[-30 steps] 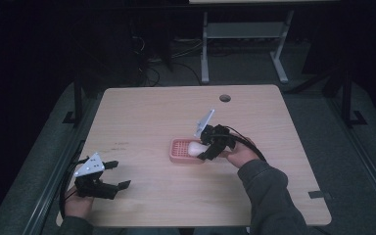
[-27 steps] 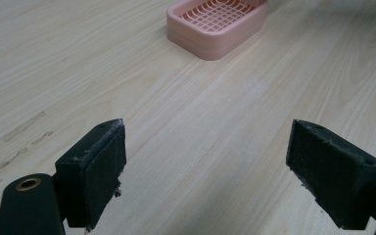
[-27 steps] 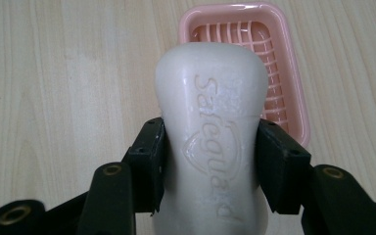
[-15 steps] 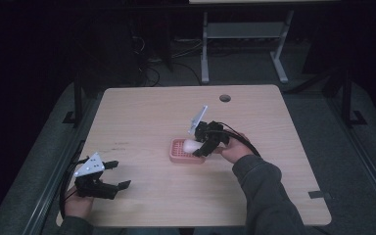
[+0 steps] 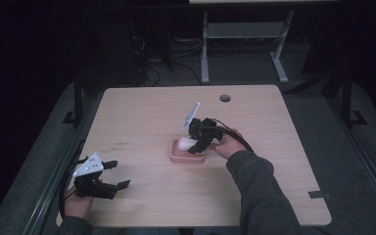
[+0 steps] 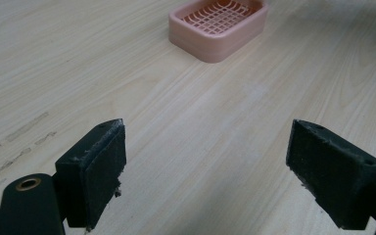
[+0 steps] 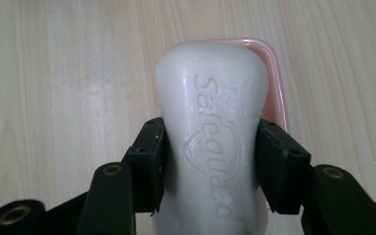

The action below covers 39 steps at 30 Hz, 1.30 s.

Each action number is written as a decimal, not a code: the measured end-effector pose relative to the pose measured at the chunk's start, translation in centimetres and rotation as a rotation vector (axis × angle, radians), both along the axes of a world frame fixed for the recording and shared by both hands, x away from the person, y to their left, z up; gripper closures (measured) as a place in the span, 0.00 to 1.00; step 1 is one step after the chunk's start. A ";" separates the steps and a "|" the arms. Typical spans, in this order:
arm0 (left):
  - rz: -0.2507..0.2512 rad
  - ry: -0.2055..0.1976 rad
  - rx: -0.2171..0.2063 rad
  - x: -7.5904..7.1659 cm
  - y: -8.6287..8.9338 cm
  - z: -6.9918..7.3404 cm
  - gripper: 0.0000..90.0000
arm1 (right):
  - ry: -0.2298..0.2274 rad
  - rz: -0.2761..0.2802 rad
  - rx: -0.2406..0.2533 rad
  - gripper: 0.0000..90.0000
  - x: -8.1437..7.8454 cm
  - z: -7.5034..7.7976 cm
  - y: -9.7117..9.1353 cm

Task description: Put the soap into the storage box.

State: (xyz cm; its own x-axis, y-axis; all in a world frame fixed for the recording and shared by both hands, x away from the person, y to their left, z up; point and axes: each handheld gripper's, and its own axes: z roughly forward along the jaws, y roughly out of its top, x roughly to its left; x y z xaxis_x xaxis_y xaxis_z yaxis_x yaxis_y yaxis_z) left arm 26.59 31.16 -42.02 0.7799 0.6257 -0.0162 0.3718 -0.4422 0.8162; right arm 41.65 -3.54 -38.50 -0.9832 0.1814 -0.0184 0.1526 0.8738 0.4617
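Soap bar [image 7: 210, 137]: white, waisted oval, embossed lettering and shield emblem on upper face; clamped at narrow middle between two black jaw pads of right gripper [image 7: 209, 161], long axis running away from camera; far end over pink dish. In high view, bar [image 5: 185, 143] held above left part of dish

Soap dish [image 5: 187, 152]: pink, rectangular with rounded corners, gridded drain insert [image 6: 220, 17]; lies flat near centre of wooden table, nothing resting on its grid
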 end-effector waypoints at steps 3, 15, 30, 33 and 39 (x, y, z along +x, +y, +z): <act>0.001 0.000 -0.001 0.0 0.0 0.0 0.16 | 0.004 0.005 -0.005 0.54 0.2 -0.1 0.4; -0.006 0.000 0.011 0.1 0.0 0.0 0.16 | 0.030 -0.008 -0.017 0.54 1.1 -1.2 0.9; -0.001 0.002 -0.003 0.1 0.0 0.0 0.16 | 0.060 -0.024 -0.036 0.54 2.0 -2.7 1.4; 0.000 0.001 -0.003 0.1 0.1 0.0 0.16 | 0.063 -0.026 -0.035 0.54 2.1 -3.0 1.4; -0.001 0.000 -0.003 0.1 0.1 0.0 0.16 | 0.068 -0.029 -0.036 0.54 2.3 -3.3 1.5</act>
